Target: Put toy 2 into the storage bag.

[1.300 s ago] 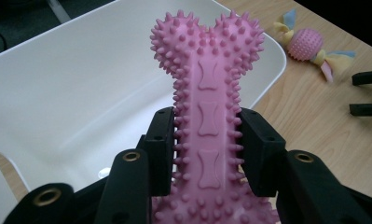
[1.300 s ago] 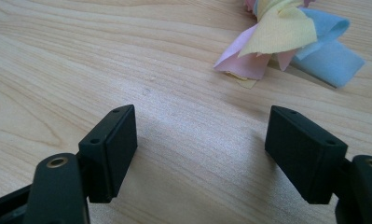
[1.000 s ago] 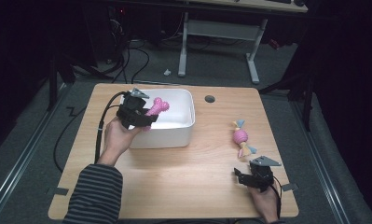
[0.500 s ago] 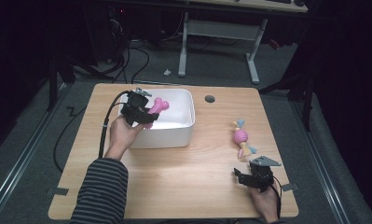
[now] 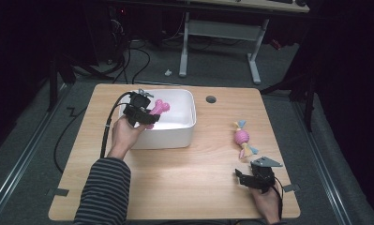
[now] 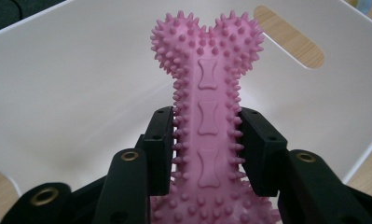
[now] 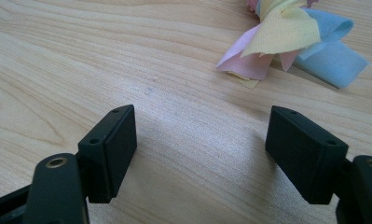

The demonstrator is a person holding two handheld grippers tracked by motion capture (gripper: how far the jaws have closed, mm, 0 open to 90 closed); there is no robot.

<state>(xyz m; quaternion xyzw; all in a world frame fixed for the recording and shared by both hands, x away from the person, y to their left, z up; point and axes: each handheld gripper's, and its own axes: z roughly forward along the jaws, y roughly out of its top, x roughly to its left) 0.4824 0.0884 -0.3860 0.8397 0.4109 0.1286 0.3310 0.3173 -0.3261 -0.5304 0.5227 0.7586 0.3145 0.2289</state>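
My left gripper (image 5: 145,115) is shut on a pink spiky rubber bone (image 5: 157,111), holding it over the left part of the white bin (image 5: 180,136). In the left gripper view both pads press the bone's shaft (image 6: 207,116), and its knobbed end points into the bin (image 6: 72,93). A pink ball toy with pastel cloth tails (image 5: 242,138) lies on the table at the right. My right gripper (image 5: 243,179) rests near the front right edge, open, just short of that toy. Its jaws stand wide apart over bare wood, with the cloth tails (image 7: 291,42) ahead of them.
The wooden table (image 5: 184,187) has a round cable hole (image 5: 211,99) at the back. A black cable (image 5: 110,126) trails from the left gripper off the table's left side. A desk frame (image 5: 217,37) stands on the dark floor behind.
The left hand has carried the bone a little toward the back and down, lower over the bin. The right gripper has stayed where it was.
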